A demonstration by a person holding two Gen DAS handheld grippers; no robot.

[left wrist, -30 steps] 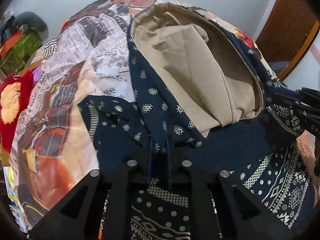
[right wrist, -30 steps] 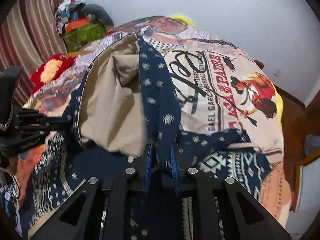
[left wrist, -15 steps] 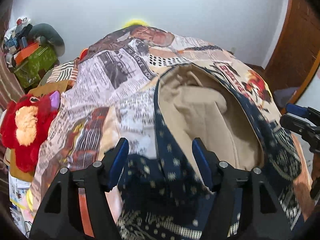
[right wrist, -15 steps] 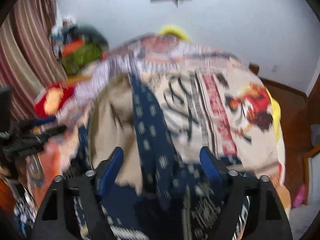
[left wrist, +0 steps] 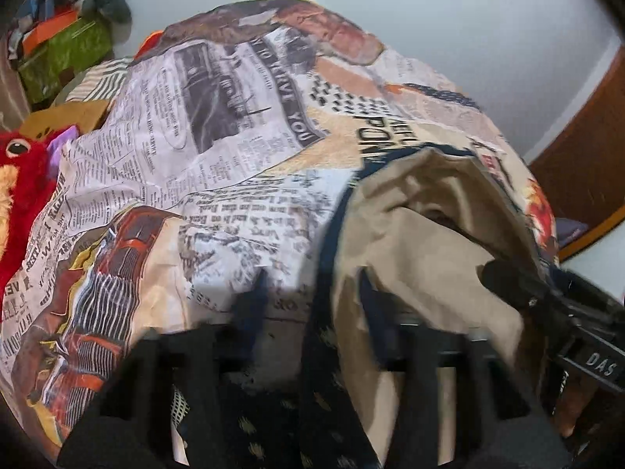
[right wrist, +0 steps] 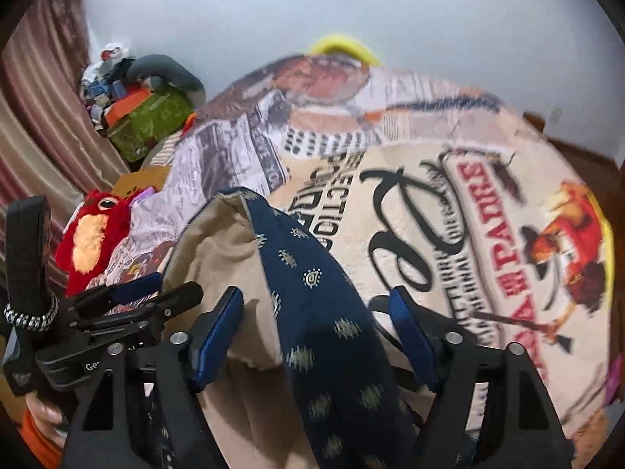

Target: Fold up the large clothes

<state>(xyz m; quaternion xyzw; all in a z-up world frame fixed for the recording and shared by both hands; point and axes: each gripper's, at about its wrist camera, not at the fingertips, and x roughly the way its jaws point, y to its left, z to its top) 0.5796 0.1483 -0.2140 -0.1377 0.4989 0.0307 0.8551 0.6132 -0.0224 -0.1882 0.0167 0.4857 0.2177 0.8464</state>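
Hooded garment part-folded on the printed bedspread (right wrist: 449, 234)

Both the left gripper (left wrist: 312, 301) and right gripper (right wrist: 314, 336) gape wide, gripping nothing; the navy patterned hoodie (right wrist: 312, 293) lies beneath them, tan lining up, apparently needing further folds.

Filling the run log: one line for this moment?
left tool: open | right tool: open | navy garment: released on bedspread

Both tongs, left (left wrist: 312, 297) and right (right wrist: 316, 336), now unclamped from garment (right wrist: 332, 332), spread wide.

Bedroom (printed bedspread (right wrist: 449, 211), plush toy (right wrist: 93, 234))
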